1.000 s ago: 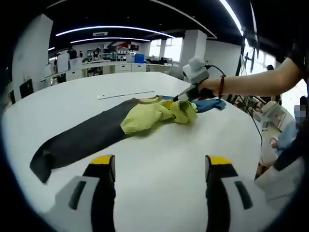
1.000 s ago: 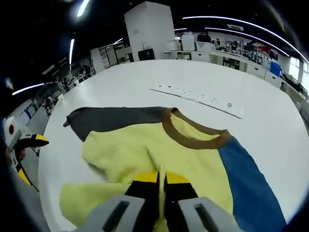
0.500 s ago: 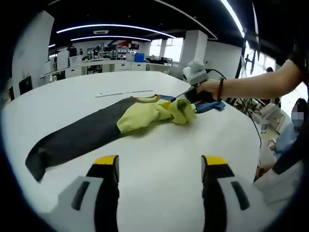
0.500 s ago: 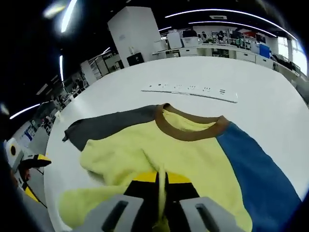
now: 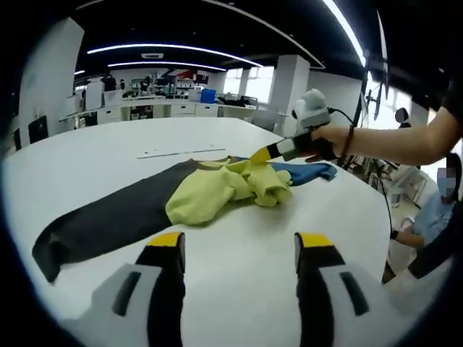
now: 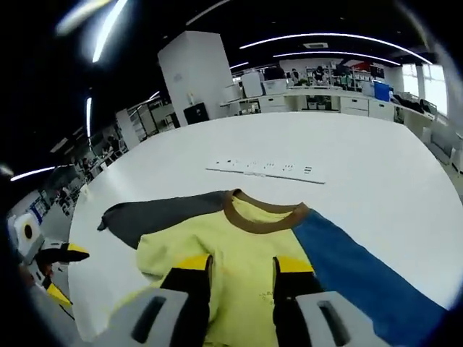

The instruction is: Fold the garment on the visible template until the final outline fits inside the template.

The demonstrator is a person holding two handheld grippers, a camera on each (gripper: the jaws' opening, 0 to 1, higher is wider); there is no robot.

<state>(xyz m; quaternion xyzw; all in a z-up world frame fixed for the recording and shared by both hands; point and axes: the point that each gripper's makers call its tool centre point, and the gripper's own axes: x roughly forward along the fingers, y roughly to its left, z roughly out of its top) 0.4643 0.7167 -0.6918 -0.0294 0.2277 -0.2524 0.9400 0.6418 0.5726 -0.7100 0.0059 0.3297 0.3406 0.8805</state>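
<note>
Released garment [image 6: 239, 246] lies under right gripper [image 6: 241, 271].

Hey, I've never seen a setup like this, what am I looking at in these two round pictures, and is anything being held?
A person holds a hand tool with two fingers in each hand, and a fisheye camera rides on each tool. The left gripper view looks over the left gripper, open above the white table. Across the table, the person's hand holds the other tool. The right gripper view looks down over the right gripper, open above a shirt with a yellow body, brown collar, grey sleeve and blue sleeve. Nothing is held. A white strip lies beyond the shirt.
</note>
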